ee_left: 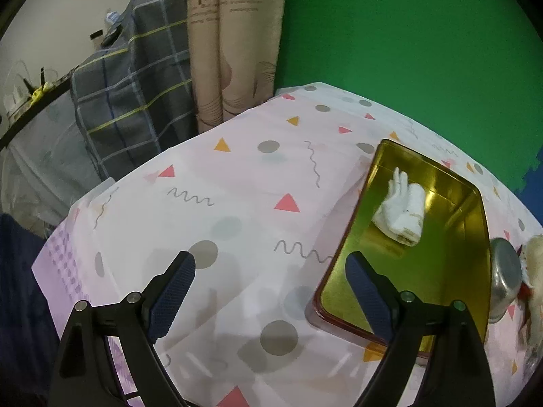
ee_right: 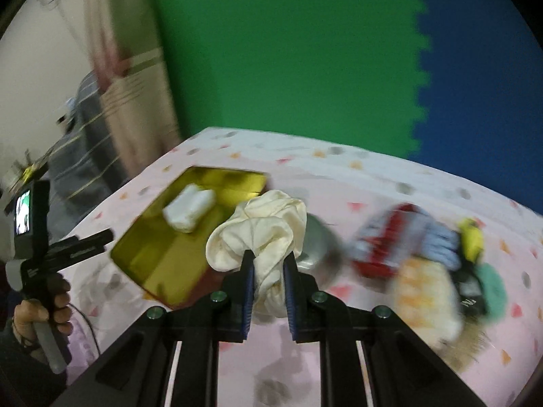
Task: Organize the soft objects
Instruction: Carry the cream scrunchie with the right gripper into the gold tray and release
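Observation:
A gold metal tray [ee_left: 451,291] [ee_right: 163,264] lies on the patterned tablecloth with a folded white glove [ee_left: 402,210] [ee_right: 190,208] inside it. My right gripper [ee_right: 268,257] is shut on a bunched cream cloth [ee_right: 258,234], held above the table just right of the tray. My left gripper [ee_left: 269,264] hangs open over the cloth at the tray's near left corner, nothing between its fingers. In the right wrist view the left gripper's handle [ee_right: 44,254] shows at the far left in a person's hand.
A pile of soft items [ee_right: 427,264], red, blue, yellow, green and cream, lies blurred on the table's right side. A metal bowl [ee_left: 505,278] [ee_right: 317,240] sits beside the tray. A plaid cloth [ee_left: 132,95] and curtain [ee_left: 230,51] hang beyond the table's left edge.

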### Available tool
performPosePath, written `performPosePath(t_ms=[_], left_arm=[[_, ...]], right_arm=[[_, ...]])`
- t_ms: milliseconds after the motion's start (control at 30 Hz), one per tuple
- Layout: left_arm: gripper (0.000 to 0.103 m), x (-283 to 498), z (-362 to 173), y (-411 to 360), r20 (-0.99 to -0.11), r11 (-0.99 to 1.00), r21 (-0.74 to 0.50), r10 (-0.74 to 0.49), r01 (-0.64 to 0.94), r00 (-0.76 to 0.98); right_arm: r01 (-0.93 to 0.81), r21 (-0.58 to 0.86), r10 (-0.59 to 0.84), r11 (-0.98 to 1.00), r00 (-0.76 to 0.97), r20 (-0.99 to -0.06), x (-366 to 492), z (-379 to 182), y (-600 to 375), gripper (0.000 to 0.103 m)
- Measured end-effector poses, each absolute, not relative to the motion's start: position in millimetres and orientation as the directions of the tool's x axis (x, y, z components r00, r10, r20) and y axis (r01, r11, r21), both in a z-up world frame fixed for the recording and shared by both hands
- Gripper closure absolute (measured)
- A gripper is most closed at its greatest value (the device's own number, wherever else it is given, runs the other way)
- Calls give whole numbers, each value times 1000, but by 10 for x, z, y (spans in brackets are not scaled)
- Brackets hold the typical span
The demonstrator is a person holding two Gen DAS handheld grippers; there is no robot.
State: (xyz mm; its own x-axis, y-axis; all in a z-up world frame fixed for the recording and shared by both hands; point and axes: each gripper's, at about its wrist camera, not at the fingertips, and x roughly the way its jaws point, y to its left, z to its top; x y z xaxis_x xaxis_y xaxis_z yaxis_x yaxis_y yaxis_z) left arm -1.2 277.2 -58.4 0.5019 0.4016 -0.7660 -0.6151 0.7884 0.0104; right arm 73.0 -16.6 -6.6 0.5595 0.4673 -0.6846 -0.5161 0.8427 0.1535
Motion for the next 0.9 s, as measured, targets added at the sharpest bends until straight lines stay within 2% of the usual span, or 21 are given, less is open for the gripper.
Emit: performPosePath(t_ms=[233,667,733,800,900], left_arm=[[15,-30,-579,2839,-771,775,-14,394,-631,500],[15,-8,-576,2798,-766,790,-22,380,-613,518],[15,-1,-581,2795,-767,792,-22,378,-610,519],[15,2,-582,2790,-768,794,-25,374,-607,520],[15,-1,-575,2773,-764,798,-22,375,-602,525]], right_arm=[[-604,134,490,786,475,-731,805,-282,551,87],[-648,107,466,754,414,-782,953,-592,1038,84],[-655,91,460,750,418,-783,957,-603,1067,79],[-652,77,448,754,426,-786,968,-610,1075,65],[-643,72,444,762,439,-781,974,-594,1054,59]])
